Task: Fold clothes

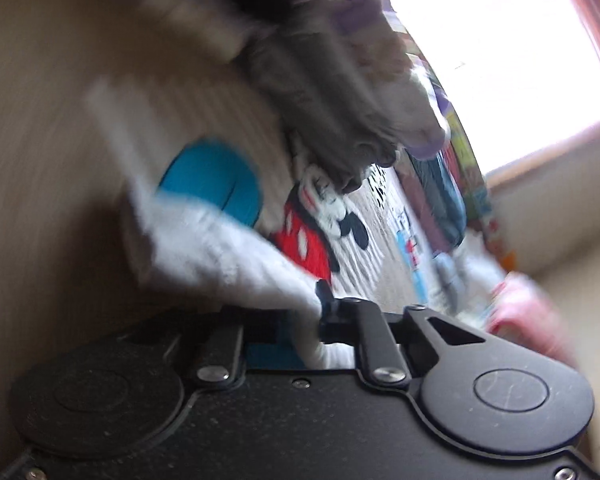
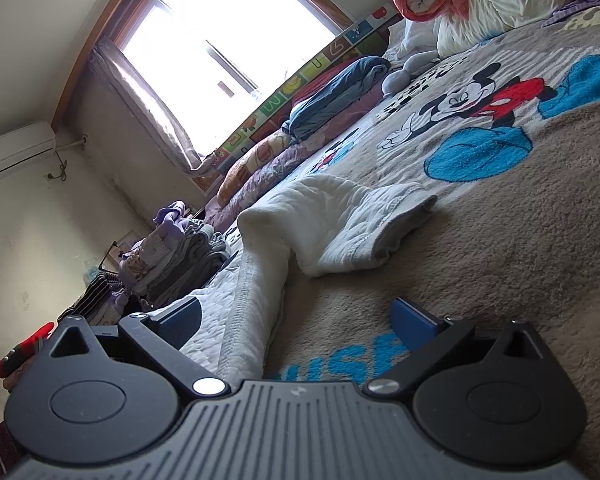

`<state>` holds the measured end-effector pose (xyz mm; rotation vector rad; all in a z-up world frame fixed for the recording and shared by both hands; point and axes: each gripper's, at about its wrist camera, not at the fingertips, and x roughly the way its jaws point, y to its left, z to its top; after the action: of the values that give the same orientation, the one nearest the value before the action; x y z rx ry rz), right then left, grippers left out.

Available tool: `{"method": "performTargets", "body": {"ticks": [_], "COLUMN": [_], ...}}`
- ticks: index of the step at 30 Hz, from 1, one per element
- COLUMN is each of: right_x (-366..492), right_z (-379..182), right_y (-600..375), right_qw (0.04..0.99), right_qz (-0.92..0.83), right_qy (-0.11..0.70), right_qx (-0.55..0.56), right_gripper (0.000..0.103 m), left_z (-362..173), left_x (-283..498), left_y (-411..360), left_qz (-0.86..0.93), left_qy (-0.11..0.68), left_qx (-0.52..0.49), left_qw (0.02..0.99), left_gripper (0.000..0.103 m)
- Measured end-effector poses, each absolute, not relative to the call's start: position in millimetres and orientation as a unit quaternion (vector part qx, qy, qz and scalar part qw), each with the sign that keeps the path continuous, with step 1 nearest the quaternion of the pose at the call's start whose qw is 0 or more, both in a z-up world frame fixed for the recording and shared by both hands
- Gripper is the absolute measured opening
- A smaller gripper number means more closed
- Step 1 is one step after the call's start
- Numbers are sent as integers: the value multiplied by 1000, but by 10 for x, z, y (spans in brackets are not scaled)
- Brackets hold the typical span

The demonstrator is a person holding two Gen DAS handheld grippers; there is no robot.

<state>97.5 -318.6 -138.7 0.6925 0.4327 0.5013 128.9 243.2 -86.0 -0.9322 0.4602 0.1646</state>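
Left wrist view, blurred: left gripper fingers clamped on white quilted garment, lifted over the Mickey Mouse blanket.

Right wrist view: right gripper fingers spread apart, holding nothing; the garment lies crumpled on the blanket, one edge beside the left-hand finger. Folded clothes stack at far edge.

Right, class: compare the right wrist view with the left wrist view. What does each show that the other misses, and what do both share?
Only the right wrist view shows the air conditioner on the wall, the stack of folded clothes and the open right claw with the white garment lying ahead of it.

Only the left wrist view, though blurred, shows the left claw shut on white cloth, and a grey garment hanging above.

Both show the Mickey Mouse blanket and the bright window.
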Motion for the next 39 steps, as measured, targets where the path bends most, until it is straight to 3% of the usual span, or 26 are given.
{"method": "performTargets", "body": {"ticks": [11,15,24,27,28,29,33,35,39], "right_x": [950,942,941,942,941,940,937,940,945], "right_z": [-1404,-1409,-1414,-1417,-1416,-1415,-1419,-1417,-1410], "right_y": [-3203,-3209,-3227,-3231,-3230,-3231,-3231,-3231,-3220], "right_qw": [883,881,878,877,877,877,877,878,878], "right_qz": [251,255,259,260,260,261,261,260,259], "right_qy": [203,201,199,198,198,198,198,199,200], "right_qx": [341,345,349,351,351,351,351,350,349], "right_gripper": [102,103,103,103,103,103,103,103,103], "left_z": [-298,-467,-898,-870,-860,-851,-814,-738,-605], "left_x": [1749,1777,2058,1976,1949,1921,1812,1733,1690], "left_y": [2025,2211,2267,2371,2405,2440,2578,2480,2204], "left_qz": [-52,-25,61,113,130,147,214,255,231], "left_qy": [156,172,312,319,320,322,328,309,268], "left_qx": [-59,-50,-38,-61,-69,-77,-108,-79,-63], "left_qw": [985,983,947,939,936,932,914,913,933], "left_gripper": [8,8,9,33,49,53,55,43,38]}}
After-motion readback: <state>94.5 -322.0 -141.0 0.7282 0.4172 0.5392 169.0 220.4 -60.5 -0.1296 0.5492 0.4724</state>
